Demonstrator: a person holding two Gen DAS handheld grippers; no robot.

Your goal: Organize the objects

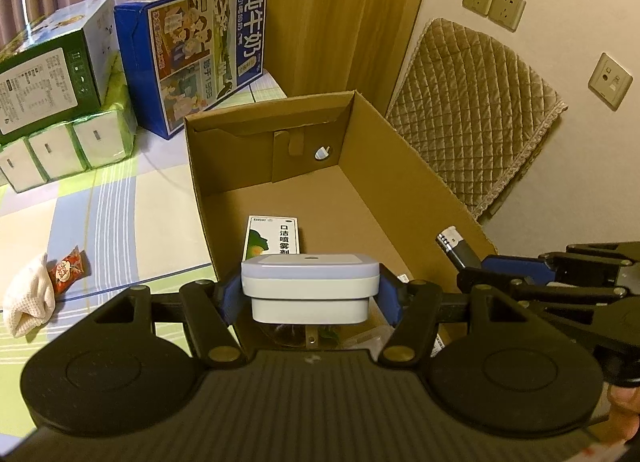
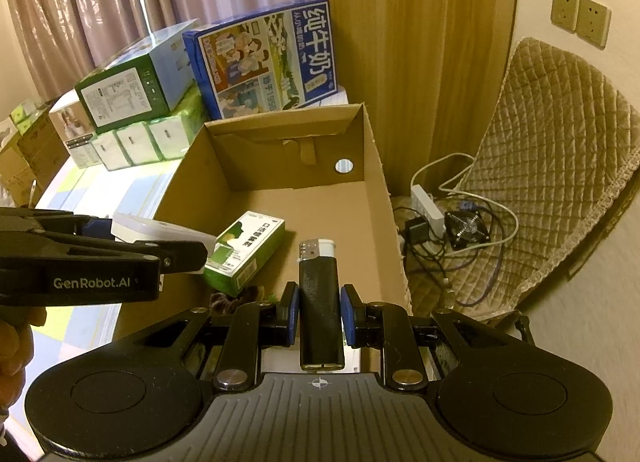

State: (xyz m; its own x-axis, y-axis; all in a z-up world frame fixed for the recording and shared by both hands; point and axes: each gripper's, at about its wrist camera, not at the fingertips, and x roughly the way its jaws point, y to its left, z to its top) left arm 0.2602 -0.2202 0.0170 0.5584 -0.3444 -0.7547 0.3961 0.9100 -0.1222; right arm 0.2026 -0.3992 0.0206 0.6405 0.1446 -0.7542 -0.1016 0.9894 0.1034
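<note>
While a green spray box is already lying on the floor of the carton, two more items are hanging above it in the grippers, so the sorting looks to be partway through. A white cloth and a red snack packet are still lying on the checked tabletop to the left of the carton, and they are probably what is left to collect.

The left gripper is reaching over the carton's near-left edge, its blue pads closed on the sides of a white case and holding it level. The right gripper is pointing into the carton from the near-right side, its pads closed on a black lighter, which is lying along the fingers with its metal-and-white head forward. Both are hovering near each other, apparently about to release their loads inside.
</note>
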